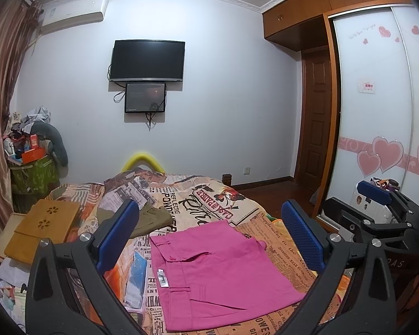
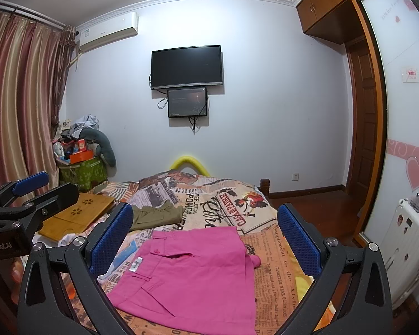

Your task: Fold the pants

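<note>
Pink pants [image 1: 218,273] lie folded flat on the bed, waistband to the left with a white label; they also show in the right wrist view [image 2: 192,276]. My left gripper [image 1: 212,231] is open and empty, held above the pants. My right gripper [image 2: 206,231] is open and empty, also above the pants. In the left wrist view the right gripper [image 1: 377,198] shows at the right edge. In the right wrist view the left gripper [image 2: 28,187] shows at the left edge.
The bed has a newspaper-print cover [image 1: 209,198]. Olive-green clothing [image 1: 150,217] lies beyond the pants. A wooden lap tray [image 1: 42,229] sits at the bed's left. A white suitcase [image 2: 405,245] stands on the right, by the wardrobe [image 1: 374,106]. A cluttered green bin [image 2: 83,170] stands in the corner.
</note>
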A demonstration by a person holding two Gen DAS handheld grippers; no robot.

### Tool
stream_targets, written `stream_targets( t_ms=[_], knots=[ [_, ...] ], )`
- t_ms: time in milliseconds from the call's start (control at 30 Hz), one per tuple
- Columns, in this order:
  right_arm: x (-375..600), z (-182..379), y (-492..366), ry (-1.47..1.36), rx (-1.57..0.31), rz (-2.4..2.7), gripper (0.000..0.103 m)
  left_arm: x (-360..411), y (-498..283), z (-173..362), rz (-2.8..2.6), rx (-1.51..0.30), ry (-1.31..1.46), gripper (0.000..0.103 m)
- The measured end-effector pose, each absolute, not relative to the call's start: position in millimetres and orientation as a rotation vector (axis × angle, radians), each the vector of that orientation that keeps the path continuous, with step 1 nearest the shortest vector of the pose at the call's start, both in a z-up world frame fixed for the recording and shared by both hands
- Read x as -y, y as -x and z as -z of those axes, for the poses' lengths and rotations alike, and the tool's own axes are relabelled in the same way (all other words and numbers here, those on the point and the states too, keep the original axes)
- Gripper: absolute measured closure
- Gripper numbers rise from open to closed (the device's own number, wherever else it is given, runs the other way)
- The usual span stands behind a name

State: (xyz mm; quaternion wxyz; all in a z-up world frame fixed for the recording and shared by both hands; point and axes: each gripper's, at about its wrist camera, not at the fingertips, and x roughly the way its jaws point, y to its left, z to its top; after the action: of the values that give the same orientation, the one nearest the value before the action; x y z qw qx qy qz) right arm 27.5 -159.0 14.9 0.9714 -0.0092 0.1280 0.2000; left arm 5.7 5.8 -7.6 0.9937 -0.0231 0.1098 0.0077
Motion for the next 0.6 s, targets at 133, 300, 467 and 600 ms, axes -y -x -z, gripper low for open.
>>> stream_targets(
  t_ms=[133, 300, 467, 600],
  knots=[
    [159.2, -15.1, -27.7, 0.019, -0.259, -0.403, 0.000, -6.9, -6.0, 7.5, -0.018, -0.220, 0.050, 0.000],
    [159.1, -15.3, -27.7, 0.018, -0.260, -0.403, 0.000, -7.7, -6.5, 7.8, -0.019, -0.220, 0.048, 0.000],
    [159.3, -15.3, -28.1, 0.018, -0.261, -0.403, 0.000, -8.5, -7.5, 8.5, -0.019, -0.221, 0.047, 0.000],
    [158.5, -14.5, -27.8, 0.016, -0.262, -0.402, 0.000, -7.7, -6.9, 8.7, -0.020, -0.220, 0.045, 0.000]
  ],
)
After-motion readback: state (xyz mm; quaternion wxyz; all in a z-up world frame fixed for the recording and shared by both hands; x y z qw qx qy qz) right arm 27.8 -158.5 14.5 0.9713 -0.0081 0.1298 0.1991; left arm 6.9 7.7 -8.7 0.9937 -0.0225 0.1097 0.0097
